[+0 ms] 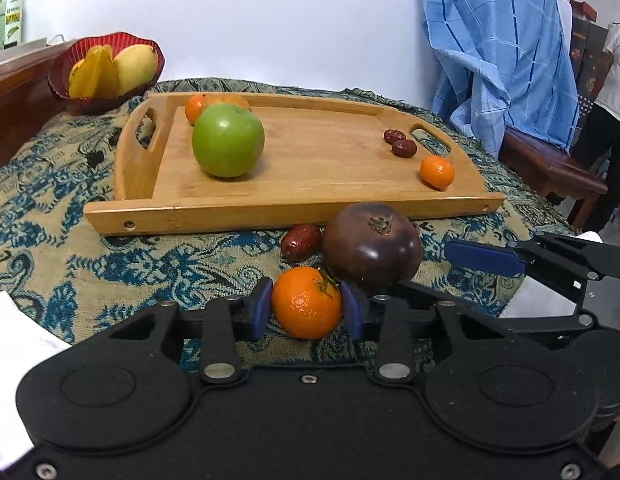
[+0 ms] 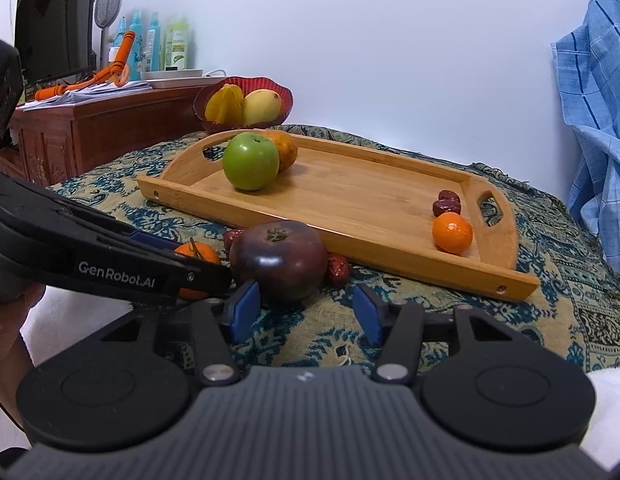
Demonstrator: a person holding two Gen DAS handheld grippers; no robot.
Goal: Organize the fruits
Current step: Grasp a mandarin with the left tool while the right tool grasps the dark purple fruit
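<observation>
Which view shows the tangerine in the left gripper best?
Left wrist. There the tangerine sits whole and close, with the left gripper and its blue pads pressed on both sides. In the right wrist view the same tangerine is mostly hidden behind the left gripper's black finger; only its top and stem show.

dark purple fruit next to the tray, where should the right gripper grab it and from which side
Grip the dark purple fruit across its widest middle, one pad on each rounded flank, coming in low from the near side where the right gripper already faces it, jaws open. Its stem cap points up, so the smooth sides are the best hold. The left gripper, shut on the tangerine, crowds one flank.
</observation>
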